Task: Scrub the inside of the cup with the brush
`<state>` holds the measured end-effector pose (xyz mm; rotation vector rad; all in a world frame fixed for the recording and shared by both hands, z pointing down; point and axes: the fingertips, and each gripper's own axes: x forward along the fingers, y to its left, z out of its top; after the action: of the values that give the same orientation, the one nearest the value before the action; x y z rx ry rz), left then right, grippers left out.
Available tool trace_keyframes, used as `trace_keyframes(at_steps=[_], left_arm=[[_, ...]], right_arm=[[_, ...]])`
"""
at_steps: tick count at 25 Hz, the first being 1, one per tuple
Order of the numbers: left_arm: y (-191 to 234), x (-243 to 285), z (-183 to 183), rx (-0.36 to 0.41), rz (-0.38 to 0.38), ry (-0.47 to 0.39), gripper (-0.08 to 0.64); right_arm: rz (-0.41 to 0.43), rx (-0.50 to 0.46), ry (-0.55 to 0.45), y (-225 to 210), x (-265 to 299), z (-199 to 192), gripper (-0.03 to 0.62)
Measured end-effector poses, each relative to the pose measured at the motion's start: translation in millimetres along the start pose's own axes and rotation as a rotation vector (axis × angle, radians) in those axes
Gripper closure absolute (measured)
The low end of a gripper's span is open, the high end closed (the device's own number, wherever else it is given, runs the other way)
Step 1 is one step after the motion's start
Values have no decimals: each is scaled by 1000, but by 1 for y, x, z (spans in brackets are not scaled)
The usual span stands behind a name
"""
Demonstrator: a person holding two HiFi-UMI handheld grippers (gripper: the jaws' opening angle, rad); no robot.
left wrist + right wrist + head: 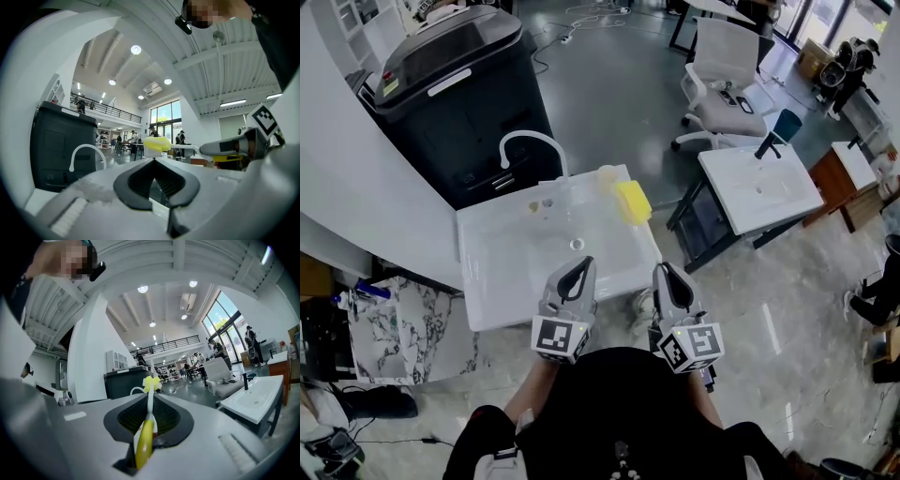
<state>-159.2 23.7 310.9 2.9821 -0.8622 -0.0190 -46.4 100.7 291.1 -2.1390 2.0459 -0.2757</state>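
Note:
A white sink (502, 281) with a curved faucet (532, 142) stands in front of me. A clear cup (549, 199) sits on its back ledge beside the faucet's base. My left gripper (581, 266) (154, 161) hovers over the sink's near edge, shut with nothing between its jaws. My right gripper (662, 272) (150, 399), just to its right, is shut on the brush (146, 437). The brush's yellow handle lies between the jaws. Its white shaft and yellow-white head (152, 383) reach past the fingertips toward the faucet. Both grippers are well short of the cup.
A yellow block (632, 202) shows at the sink's right rim; I cannot tell if it is the brush head. A black bin (459, 84) stands behind the sink. A second white basin (759, 183) and an office chair (727, 89) are to the right.

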Motion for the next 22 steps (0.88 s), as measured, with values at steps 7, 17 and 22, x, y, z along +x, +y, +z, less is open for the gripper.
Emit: trace_keyframes(at_steps=[7, 17, 22], left_arm=[[18, 60, -10, -15, 70, 26, 558], [26, 139, -14, -35, 197, 51, 558], [24, 174, -17, -37, 260, 58, 558]], right_arm=[[76, -7, 51, -43, 64, 4, 557], [166, 12, 122, -116, 138, 20, 557], [199, 14, 140, -152, 166, 29, 557]])
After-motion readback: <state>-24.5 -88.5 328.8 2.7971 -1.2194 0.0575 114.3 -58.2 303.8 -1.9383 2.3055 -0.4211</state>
